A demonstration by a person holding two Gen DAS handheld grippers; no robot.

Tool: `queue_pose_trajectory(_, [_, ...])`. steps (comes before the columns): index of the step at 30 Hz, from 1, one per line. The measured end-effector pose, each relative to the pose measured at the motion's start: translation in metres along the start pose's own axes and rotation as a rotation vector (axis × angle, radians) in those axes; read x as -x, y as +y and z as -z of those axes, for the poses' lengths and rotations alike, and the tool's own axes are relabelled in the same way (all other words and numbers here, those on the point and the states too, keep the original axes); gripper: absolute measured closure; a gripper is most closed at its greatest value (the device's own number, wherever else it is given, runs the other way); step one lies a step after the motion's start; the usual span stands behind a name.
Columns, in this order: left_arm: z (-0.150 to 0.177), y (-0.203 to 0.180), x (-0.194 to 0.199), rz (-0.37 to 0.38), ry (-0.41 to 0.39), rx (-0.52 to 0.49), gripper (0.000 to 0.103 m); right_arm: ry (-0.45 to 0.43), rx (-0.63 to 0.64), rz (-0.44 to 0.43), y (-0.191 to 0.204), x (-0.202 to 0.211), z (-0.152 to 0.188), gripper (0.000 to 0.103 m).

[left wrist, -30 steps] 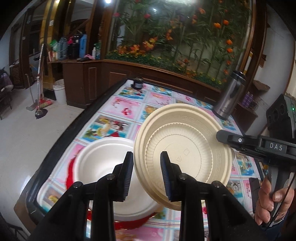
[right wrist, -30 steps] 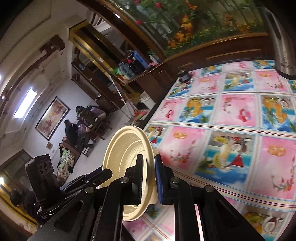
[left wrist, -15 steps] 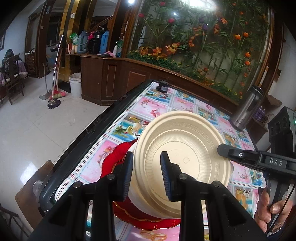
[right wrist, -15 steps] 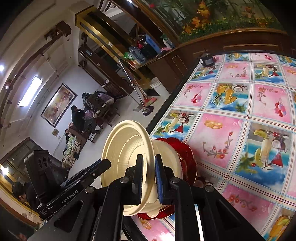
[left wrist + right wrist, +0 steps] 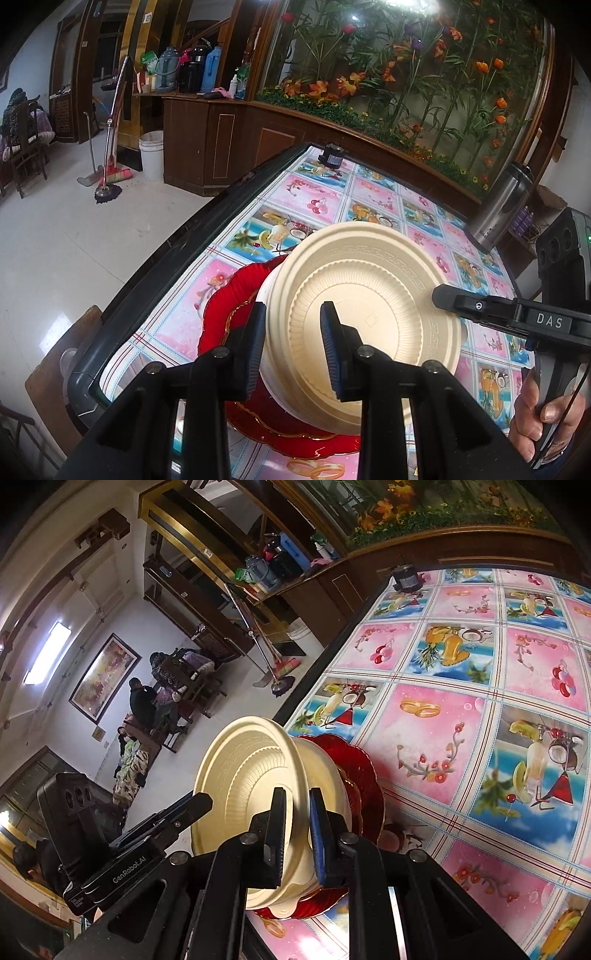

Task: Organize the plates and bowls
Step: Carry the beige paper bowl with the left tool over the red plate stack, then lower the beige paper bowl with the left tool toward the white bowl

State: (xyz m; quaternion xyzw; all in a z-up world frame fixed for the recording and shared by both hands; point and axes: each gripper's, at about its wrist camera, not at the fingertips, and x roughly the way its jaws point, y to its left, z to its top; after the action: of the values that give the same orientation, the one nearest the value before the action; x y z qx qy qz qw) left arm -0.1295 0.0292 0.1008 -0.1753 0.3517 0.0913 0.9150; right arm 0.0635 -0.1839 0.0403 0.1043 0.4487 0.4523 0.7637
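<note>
A cream plastic bowl (image 5: 373,295) hangs tilted, its ribbed underside facing the left wrist camera. My right gripper (image 5: 295,834) is shut on the rim of this cream bowl (image 5: 240,786); in the left wrist view it comes in from the right (image 5: 439,295). A white bowl (image 5: 267,295) sits on a red scalloped plate (image 5: 229,310) near the table's left edge, and the cream bowl is partly nested over it. My left gripper (image 5: 291,343) is open, its fingers either side of the cream bowl's near rim without gripping it. The red plate (image 5: 362,771) also shows in the right wrist view.
The table (image 5: 317,195) has a pink and blue fruit-print cloth and a dark raised rim. A steel flask (image 5: 498,206) stands at the far right, a small dark jar (image 5: 332,157) at the far end. A wooden chair (image 5: 55,365) stands below the left corner.
The cream bowl, held by my right gripper, has moved left and down onto the white bowl. My left gripper has stayed open and drawn back with it.
</note>
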Motion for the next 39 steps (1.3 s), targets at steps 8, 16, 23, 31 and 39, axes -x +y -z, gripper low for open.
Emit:
queue_pose_trajectory(8, [0.003,0.004,-0.004,0.001,0.006,0.006,0.075,0.013,0.007,0.016,-0.001,-0.006,0.003,0.087])
queue_pose_trajectory(16, [0.004,0.005,-0.005,0.000,0.002,0.006,0.075,0.012,0.020,0.029,-0.001,-0.009,0.004,0.087])
queue_pose_trajectory(23, [0.004,0.005,-0.005,-0.003,0.001,0.003,0.075,0.006,0.049,0.054,0.005,-0.008,0.007,0.087])
queue_pose_trajectory(31, [0.004,0.007,-0.005,-0.007,-0.002,-0.004,0.075,-0.004,0.096,0.091,0.013,-0.007,0.009,0.087])
queue_pose_trajectory(39, [0.004,0.007,-0.004,-0.009,-0.007,-0.006,0.075,-0.014,0.144,0.136,0.020,-0.006,0.012,0.087])
